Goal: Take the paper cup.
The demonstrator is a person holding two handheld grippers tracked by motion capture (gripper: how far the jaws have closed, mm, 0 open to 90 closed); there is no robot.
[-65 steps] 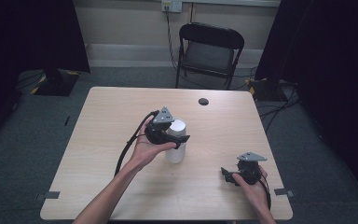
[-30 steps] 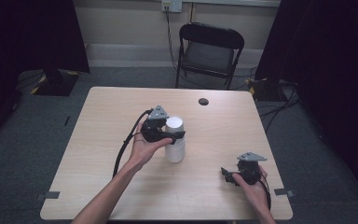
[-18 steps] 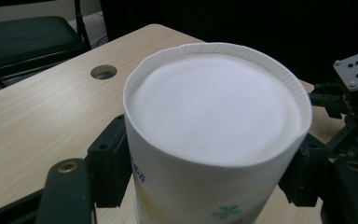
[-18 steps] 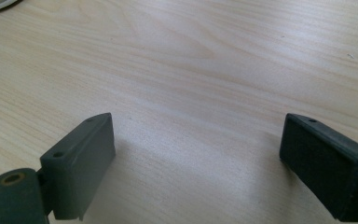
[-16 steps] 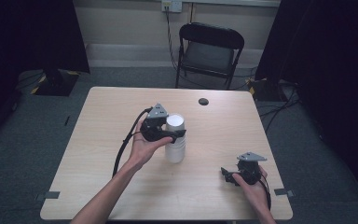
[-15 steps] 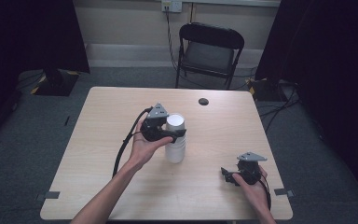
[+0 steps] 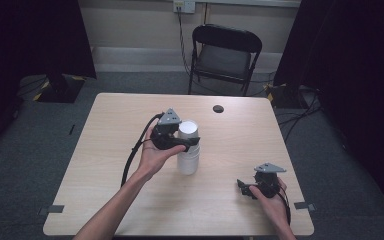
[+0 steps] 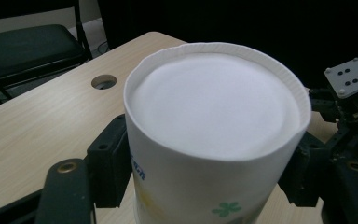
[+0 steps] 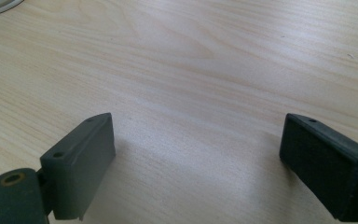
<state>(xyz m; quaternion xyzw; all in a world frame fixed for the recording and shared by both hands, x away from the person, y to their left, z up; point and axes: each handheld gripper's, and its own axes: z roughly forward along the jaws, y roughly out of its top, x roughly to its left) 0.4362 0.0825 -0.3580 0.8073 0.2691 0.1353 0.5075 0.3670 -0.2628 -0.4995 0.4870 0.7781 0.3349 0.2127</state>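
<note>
A stack of white paper cups (image 7: 188, 159) stands near the middle of the wooden table (image 7: 110, 145). My left gripper (image 7: 184, 144) comes at it from the left and is shut on the top cup (image 7: 188, 129) just below its rim. In the left gripper view that cup (image 8: 214, 107) shows a green clover print, and both black pads (image 8: 109, 163) press its sides. My right gripper (image 7: 244, 186) rests low at the table's front right, open. Between its pads (image 9: 81, 161) lies bare wood.
A round cable hole (image 7: 218, 108) is in the table's far side. A black folding chair (image 7: 225, 55) stands behind the table. A cable (image 7: 132, 155) trails from the left gripper along the forearm. The table's front edge runs close behind the right hand (image 7: 275, 207).
About two seconds ago the left gripper hid the cup's top; it has since shifted left, and the white top shows. Over the last second it barely moved. The right gripper stayed put.
</note>
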